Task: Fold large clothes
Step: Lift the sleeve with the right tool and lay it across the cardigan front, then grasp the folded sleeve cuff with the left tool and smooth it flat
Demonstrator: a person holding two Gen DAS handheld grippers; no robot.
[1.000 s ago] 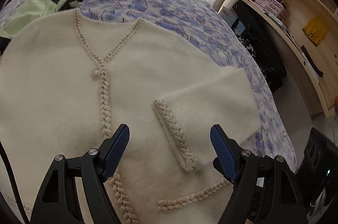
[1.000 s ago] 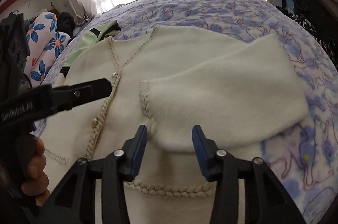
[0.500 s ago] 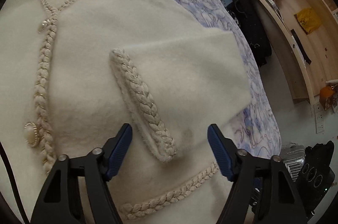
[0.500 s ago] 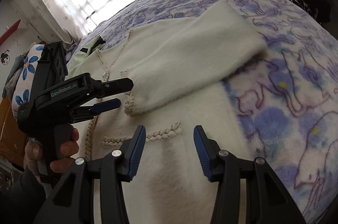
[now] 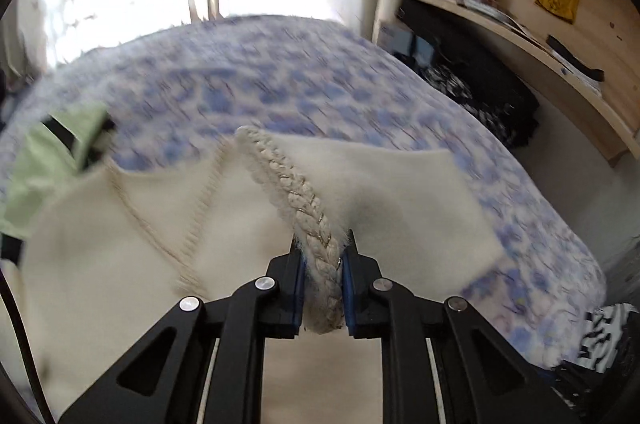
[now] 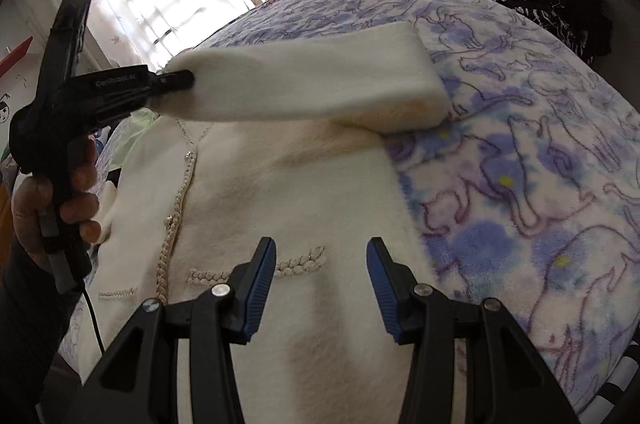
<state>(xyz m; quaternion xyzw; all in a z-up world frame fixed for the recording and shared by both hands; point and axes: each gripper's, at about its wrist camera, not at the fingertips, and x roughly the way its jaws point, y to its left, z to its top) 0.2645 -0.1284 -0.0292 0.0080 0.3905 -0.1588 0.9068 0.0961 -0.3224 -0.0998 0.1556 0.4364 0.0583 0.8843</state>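
Note:
A cream cardigan [image 6: 300,191] with braided trim lies flat on the bed. My left gripper [image 5: 323,252] has its jaws closing on the sleeve's braided cuff [image 5: 304,199], and the pads press on it. In the right wrist view the left gripper [image 6: 176,79] holds the sleeve [image 6: 320,79] lifted above the cardigan's body, while the sleeve's far fold still rests on the bed. My right gripper [image 6: 320,264] hovers open over the cardigan's lower front near a braided pocket trim [image 6: 296,266], with nothing between its fingers.
The bed has a blue and purple patterned cover [image 6: 520,163]. A light green garment [image 5: 52,159] lies beyond the cardigan at the left. Wooden shelves [image 5: 520,23] and a pile of dark clothes [image 5: 480,95] stand to the right of the bed. A person's hand [image 6: 60,199] grips the left tool.
The left gripper has shut on the braided cuff and risen, lifting the sleeve off the cardigan. The right gripper stays open over the lower front and has hardly moved in the last half second.

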